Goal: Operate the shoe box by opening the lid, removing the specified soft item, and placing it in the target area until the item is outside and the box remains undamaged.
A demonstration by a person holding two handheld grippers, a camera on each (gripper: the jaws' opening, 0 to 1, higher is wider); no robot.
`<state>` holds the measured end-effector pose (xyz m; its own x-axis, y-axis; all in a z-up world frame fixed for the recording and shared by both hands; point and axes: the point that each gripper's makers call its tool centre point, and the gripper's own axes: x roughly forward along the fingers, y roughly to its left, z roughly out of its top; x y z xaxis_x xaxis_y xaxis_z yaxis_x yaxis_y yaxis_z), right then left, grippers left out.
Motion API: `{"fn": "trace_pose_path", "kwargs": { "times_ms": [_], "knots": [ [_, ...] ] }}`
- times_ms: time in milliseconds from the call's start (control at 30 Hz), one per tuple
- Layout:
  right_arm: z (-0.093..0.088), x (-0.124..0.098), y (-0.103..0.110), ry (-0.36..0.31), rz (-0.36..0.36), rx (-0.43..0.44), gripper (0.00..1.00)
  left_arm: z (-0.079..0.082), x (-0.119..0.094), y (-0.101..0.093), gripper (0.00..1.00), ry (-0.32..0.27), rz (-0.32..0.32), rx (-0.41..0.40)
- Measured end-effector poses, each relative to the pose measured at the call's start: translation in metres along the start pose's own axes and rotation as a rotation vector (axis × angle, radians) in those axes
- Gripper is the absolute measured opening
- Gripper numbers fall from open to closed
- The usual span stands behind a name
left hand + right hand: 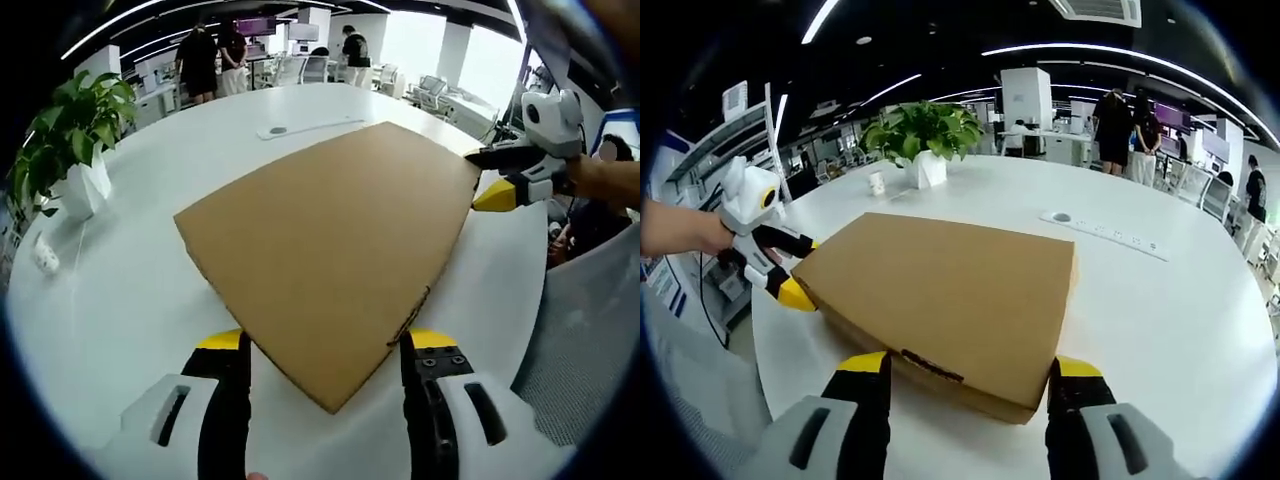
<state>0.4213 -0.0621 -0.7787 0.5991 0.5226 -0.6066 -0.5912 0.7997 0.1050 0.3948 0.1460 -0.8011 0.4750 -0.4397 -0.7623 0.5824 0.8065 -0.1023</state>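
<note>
A shut brown cardboard shoe box (320, 250) lies flat on the white table (120, 300), lid down, contents hidden. My left gripper (326, 340) is open, its yellow-tipped jaws standing either side of the box's near corner. The right gripper (475, 180) reaches the box's right corner, one jaw above and one below. In the right gripper view the box (940, 290) lies ahead, and my right gripper (971, 365) is open astride its near edge. The left gripper (808, 272), held by a hand (680, 230), straddles the left corner.
A potted plant (70, 140) (925, 135) in a white pot stands on the table beyond the box. A small white cup (876, 183) sits beside it. A flat power strip (1105, 230) (300, 127) lies on the far table. People (1130, 125) stand by desks behind.
</note>
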Motion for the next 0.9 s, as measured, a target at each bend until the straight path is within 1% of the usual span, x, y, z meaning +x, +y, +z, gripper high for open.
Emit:
{"fn": "trace_pose_path", "kwargs": {
  "times_ms": [333,500,700,900],
  "knots": [
    [0.0,0.0,0.012,-0.008,-0.012,0.012,0.58,-0.004,-0.01,0.002,0.61,0.017,-0.019,0.032],
    [0.0,0.001,0.017,-0.011,-0.021,0.018,0.57,-0.005,-0.012,0.004,0.62,0.026,-0.018,0.048],
    [-0.002,0.001,0.026,-0.013,-0.021,0.021,0.53,-0.008,-0.015,0.012,0.63,0.053,-0.007,0.079],
    [-0.005,-0.001,0.034,-0.011,-0.022,0.003,0.5,-0.013,-0.019,0.018,0.63,0.068,-0.012,0.097]
  ]
}}
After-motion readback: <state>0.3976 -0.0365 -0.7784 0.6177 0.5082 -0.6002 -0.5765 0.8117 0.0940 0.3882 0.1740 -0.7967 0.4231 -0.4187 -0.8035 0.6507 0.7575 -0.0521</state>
